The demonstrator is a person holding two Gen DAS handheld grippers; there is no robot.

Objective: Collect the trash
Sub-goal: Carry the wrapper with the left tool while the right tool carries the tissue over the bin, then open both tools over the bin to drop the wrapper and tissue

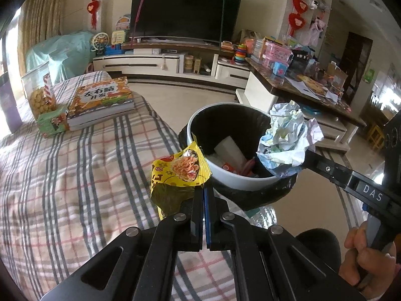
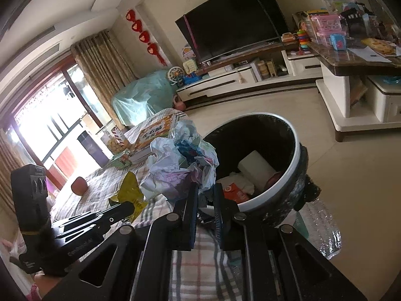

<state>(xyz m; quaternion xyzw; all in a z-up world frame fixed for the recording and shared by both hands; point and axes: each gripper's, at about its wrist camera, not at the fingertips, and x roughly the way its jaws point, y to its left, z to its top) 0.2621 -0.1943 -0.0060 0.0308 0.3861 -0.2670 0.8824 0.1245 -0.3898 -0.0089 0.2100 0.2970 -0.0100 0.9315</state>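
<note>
Your left gripper [image 1: 204,188] is clenched on the wrapper [image 1: 180,173], held at the bin's [image 1: 240,183] 8 o'clock rim. Your right gripper [image 2: 205,193] clamps the paper wad [image 2: 180,160] at its 3 o'clock rim. Both sit poised for dropping in, I judge.

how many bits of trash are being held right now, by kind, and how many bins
yellow snack wrapper, in the left gripper: 1
crumpled paper ball, in the right gripper: 1
trash bin: 1
total: 3
</note>
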